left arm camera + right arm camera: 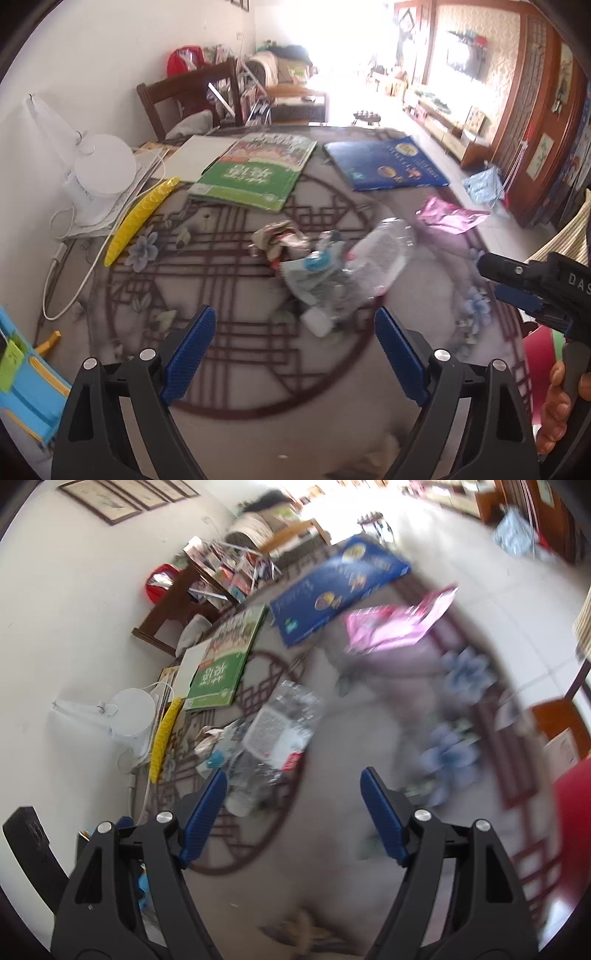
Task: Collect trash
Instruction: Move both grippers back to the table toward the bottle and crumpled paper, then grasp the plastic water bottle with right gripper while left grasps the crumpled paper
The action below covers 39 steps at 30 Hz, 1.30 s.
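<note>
trash pile (325, 269) is seen mid-table (122, 413), between the 2 tongs' reach, in front of the green book (255, 173) and blue book (384, 162). 4 bits are made out: a clear bottle (384, 254) lying on its side, a crumpled paper wad (277, 240), a soft wrapper with a blue cap (317, 264), and a white cap (317, 321) nearest the camera. a pink bag (450, 218) lies apart near the far right edge, likely trash too.

handling, judged: everything looks light. the bottle is thin, crushable and slick, likely to roll or squirt out if pinched at the round belly; better taken across the neck or the crushed part. the paper wad is soft and compressible, any pinch should do. the wrapper is limp and would drape; best gripped at a bunched fold. the pink bag is flat on the top, so an edge has to be caught.

left tongs (295, 354): jaws spread wide, nothing between the pads, nothing touched; held above the table just short of the white cap.

right tongs (293, 812): also released, gap a bit narrower, empty; the left pad (207, 812) overlaps the pile in view but contact cannot be told, heavy blur there. in the left view the right tongs are seen coming in from the right, clear of the pile.

nothing collected yet by the look of it; no bin is visible in either view.
</note>
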Motion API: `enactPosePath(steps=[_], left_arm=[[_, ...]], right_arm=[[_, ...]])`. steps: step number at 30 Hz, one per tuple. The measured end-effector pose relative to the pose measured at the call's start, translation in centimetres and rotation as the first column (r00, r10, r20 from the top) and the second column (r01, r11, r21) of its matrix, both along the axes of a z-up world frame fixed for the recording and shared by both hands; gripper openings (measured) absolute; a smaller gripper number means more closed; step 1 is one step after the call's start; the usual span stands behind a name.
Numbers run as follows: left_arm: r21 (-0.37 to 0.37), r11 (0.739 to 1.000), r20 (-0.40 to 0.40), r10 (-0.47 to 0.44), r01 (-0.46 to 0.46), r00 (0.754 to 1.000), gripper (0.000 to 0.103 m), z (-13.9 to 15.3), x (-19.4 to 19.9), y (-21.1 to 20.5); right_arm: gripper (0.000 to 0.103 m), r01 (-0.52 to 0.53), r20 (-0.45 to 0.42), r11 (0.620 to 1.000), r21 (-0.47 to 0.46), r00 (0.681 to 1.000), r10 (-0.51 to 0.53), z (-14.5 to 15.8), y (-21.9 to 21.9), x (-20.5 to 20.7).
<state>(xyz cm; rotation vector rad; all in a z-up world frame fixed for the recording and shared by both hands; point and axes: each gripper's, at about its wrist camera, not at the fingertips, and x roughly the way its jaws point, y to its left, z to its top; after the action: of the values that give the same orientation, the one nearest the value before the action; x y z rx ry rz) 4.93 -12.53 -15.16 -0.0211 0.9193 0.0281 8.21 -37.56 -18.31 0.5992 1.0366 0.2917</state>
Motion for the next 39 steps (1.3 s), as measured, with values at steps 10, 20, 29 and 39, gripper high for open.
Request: enactPosePath(steps=[10,20,29,39], left_arm=[[-0.127,0.99,-0.076,0.047,-0.056,0.996,0.083,-1.9,5.6,8.8],[-0.352,0.929,-0.258,0.022,-0.115,0.966,0.084,-7.3,13.8,9.7],[-0.399,0.913,-0.346,-0.06,-0.089,0.936,0.047,-11.5,17.3,5.9],[-0.353,0.936,-0.199,-0.058,-0.016,0.978,0.027,-6.2,12.9,6.7]], right_arm=[[0.073,0.125,-0.186,0.989,-0.075,0.973,-0.137,-5.7,7.1,7.2],[0.06,0.051,-0.2,0.997,-0.063,0.978,-0.063,-6.4,8.0,7.9],[0.061,0.065,-0.067,0.984,-0.165,0.995,-0.076,-0.5,5.0,1.1],[0.061,0.075,0.002,0.992,-0.099,0.997,-0.076,1.6,5.2,-1.5]])
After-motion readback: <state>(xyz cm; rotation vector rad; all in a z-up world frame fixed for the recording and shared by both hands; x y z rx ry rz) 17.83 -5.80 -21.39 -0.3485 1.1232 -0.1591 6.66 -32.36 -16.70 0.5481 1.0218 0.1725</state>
